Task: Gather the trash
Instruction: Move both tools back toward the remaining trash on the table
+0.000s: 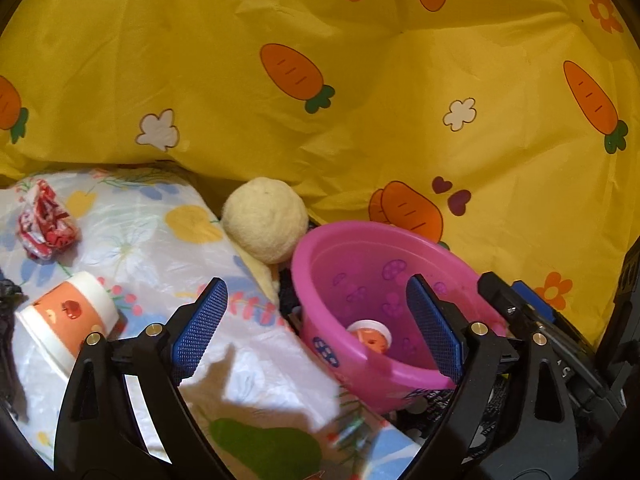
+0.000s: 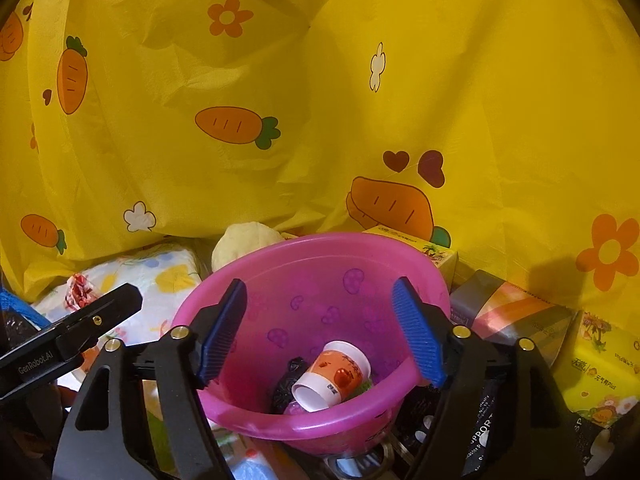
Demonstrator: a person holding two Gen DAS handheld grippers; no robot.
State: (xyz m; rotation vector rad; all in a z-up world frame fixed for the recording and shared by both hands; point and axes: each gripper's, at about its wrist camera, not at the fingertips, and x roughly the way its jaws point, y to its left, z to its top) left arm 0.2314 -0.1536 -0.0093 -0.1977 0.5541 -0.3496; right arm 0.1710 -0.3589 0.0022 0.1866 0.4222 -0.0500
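Nearest the onlooker, the left gripper (image 1: pixel 316 324) stood with its blue-padded jaws spread wide and nothing between them, above a white flowered sheet (image 1: pixel 256 364) that covered the surface carrying the things; whether a table lay beneath could not be told. The right gripper (image 2: pixel 320 328) likewise had its jaws spread and empty, poised over the near rim of a pink basin (image 2: pixel 256 420).

Inside the basin lay an orange-and-white paper cup (image 2: pixel 334 374) on its side, its open mouth turned toward the near rim, touching a crumpled black bag (image 2: pixel 286 384) to its left. In the left wrist view the same basin (image 1: pixel 320 280) appeared tilted, at the right edge of the flowered sheet.

A second orange-and-white cup (image 1: pixel 68 316) lay on its side on the sheet near its left edge, well apart from the basin. Farther back along that edge rested a crumpled red-and-white wrapper (image 1: pixel 46 222).

Just behind the basin, touching its far rim, sat a cream woolly ball (image 1: pixel 266 220). To the right of the basin stood yellow tissue packs (image 2: pixel 596 372) and a grey striped pack (image 2: pixel 516 316).

A yellow cloth (image 2: pixel 360 100) printed with carrots and flowers hung as the backdrop behind all items.
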